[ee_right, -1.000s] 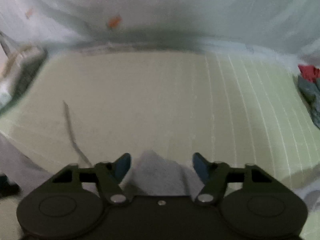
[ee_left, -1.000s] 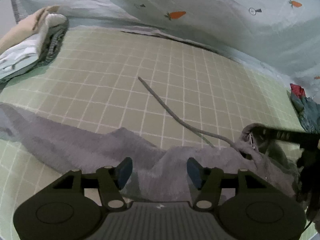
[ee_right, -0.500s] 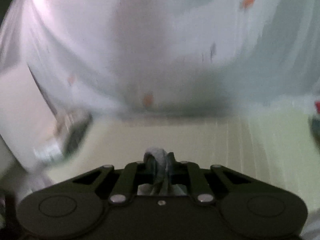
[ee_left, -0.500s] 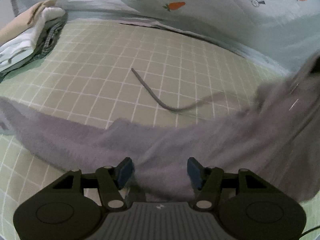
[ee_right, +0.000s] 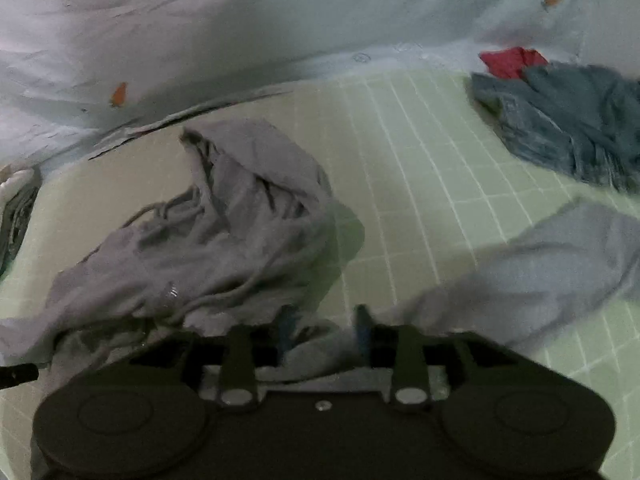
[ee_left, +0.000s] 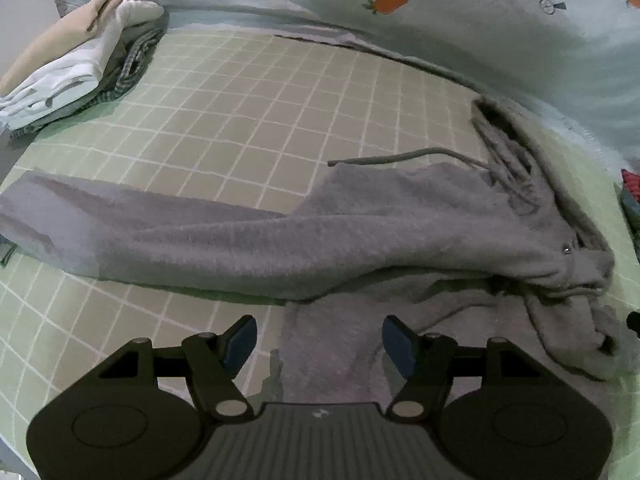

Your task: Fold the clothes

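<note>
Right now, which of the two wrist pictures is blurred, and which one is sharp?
Left wrist view: sharp, the grey fleece hooded sweatshirt and green checked sheet are crisp, though the grid lines bend near the edges. Right wrist view: motion-blurred, dim, soft edges.

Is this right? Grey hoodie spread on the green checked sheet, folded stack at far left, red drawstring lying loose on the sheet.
Not quite: the drawstring is grey, like the grey hoodie, as the left wrist view shows. The green checked sheet and the folded stack at far left are as you say.
</note>
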The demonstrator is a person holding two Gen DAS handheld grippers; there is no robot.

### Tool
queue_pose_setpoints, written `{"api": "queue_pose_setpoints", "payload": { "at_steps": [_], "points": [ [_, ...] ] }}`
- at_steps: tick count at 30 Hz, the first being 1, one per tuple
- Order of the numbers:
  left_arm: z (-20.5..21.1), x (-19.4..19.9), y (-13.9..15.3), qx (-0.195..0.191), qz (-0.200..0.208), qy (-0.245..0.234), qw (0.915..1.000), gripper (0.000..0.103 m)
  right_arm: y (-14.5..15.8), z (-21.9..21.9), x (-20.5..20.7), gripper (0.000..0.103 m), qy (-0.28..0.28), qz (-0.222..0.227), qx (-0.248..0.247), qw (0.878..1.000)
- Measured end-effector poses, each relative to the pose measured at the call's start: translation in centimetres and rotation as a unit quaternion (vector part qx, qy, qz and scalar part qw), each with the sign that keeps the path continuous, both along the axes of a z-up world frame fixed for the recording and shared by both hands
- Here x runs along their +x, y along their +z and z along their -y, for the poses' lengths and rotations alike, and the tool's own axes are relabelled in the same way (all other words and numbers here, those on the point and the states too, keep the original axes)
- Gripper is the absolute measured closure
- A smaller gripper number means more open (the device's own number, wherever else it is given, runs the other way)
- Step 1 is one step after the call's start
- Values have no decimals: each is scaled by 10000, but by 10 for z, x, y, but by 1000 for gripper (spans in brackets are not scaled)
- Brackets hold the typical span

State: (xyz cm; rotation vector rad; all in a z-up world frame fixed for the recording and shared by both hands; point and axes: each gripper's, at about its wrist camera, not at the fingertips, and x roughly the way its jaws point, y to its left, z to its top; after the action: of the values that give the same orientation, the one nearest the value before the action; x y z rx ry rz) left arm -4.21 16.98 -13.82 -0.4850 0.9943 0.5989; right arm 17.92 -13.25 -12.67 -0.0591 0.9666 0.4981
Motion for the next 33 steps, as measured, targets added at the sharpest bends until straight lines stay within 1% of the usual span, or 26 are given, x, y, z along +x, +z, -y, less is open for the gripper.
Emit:
{"api": "queue_pose_setpoints", "payload": {
  "at_steps": [3, 5, 7, 8, 11, 13, 17, 18, 21, 22, 24, 25, 26, 27, 28, 29, 30, 33],
  "points": [
    [-7, 8, -5, -41, -87, -62, 9999, 32, 6, -18, 10, 51, 133, 238, 50, 9996],
    [-9, 15, -5, 2, -109, -157, 9998, 32, 11, -32, 20, 37, 301, 467, -2, 9985],
    [-15, 25, -4, 95, -68, -233, 9997, 32, 9, -47, 33, 29, 438, 560, -24, 9975],
    [-17, 30, -1, 130, -16, -267, 9996, 31, 6, -52, 41, 27, 474, 543, -29, 9974],
    [-25, 53, 5, 72, 234, -468, 9986, 28, -11, -66, 64, 26, 513, 392, -67, 9979],
    [-27, 74, 7, 36, 374, -747, 9965, 28, -25, -75, 80, 26, 472, 262, -162, 9984],
    [-20, 117, 5, 144, 501, -1417, 9885, 27, -45, -84, 101, 27, 365, 50, -196, 9991],
    [-18, 129, 2, 80, 519, -1613, 9855, 26, -47, -85, 104, 27, 366, 34, -186, 9992],
    [-11, 167, -8, -112, 547, -2172, 9745, 26, -53, -88, 109, 30, 434, 73, -272, 9987],
    [-9, 177, -12, -125, 520, -2310, 9715, 26, -55, -89, 110, 33, 481, 102, -306, 9983],
    [-4, 196, -23, -153, 386, -2502, 9673, 27, -55, -90, 112, 42, 690, 199, -319, 9969],
    [-3, 204, -28, -186, 315, -2566, 9658, 36, -56, -90, 112, 54, 802, 250, -334, 9959],
    [-3, 208, -33, -224, 284, -2549, 9663, 57, -56, -92, 113, 66, 941, 313, -381, 9943],
    [-3, 212, -38, -256, 253, -2529, 9668, 68, -56, -94, 113, 70, 1086, 383, -438, 9924],
    [-3, 212, -41, -241, 235, -2495, 9678, 79, -56, -96, 115, 77, 1240, 444, -472, 9902],
    [-3, 211, -42, -139, 273, -2458, 9688, 86, -57, -98, 117, 83, 1324, 477, -461, 9890],
    [-5, 210, -43, -62, 279, -2423, 9698, 89, -57, -100, 120, 85, 1358, 494, -430, 9886],
    [-10, 214, -42, 267, 307, -2160, 9755, 92, -58, -111, 135, 88, 1460, 567, -343, 9871]
  ]
}}
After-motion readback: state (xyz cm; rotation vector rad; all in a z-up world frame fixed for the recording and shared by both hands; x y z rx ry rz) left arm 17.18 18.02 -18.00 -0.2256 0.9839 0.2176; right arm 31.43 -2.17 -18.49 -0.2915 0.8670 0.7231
